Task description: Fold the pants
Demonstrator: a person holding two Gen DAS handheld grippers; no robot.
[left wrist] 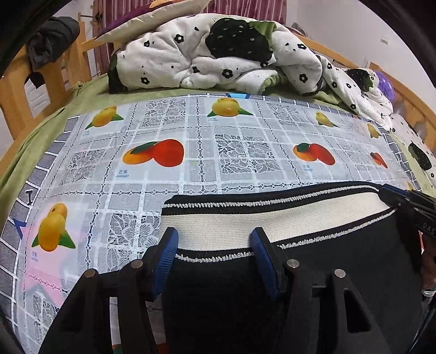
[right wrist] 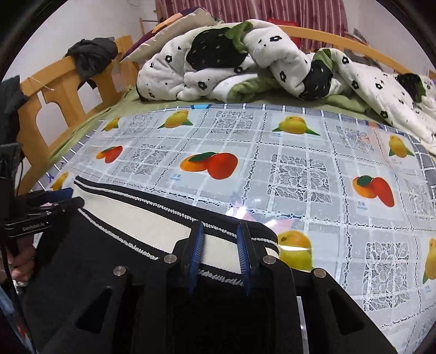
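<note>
Black pants (left wrist: 340,272) with a cream waistband (left wrist: 272,220) edged in black and white lie flat on the fruit-print table cover (left wrist: 196,152). My left gripper (left wrist: 214,239) is open, its blue fingers straddling the waistband's near edge at the left end. My right gripper (right wrist: 220,231) is open more narrowly, its fingers over the waistband (right wrist: 152,228) at the right end of the pants (right wrist: 90,272). The right gripper also shows at the right edge of the left wrist view (left wrist: 403,198), and the left gripper at the left edge of the right wrist view (right wrist: 54,198).
A crumpled white quilt (left wrist: 218,54) with black flowers lies on the green sheet behind the cover. A wooden bed frame (right wrist: 54,89) with dark clothes (right wrist: 92,57) draped on it stands at left. Pillows (left wrist: 141,24) lean at the back.
</note>
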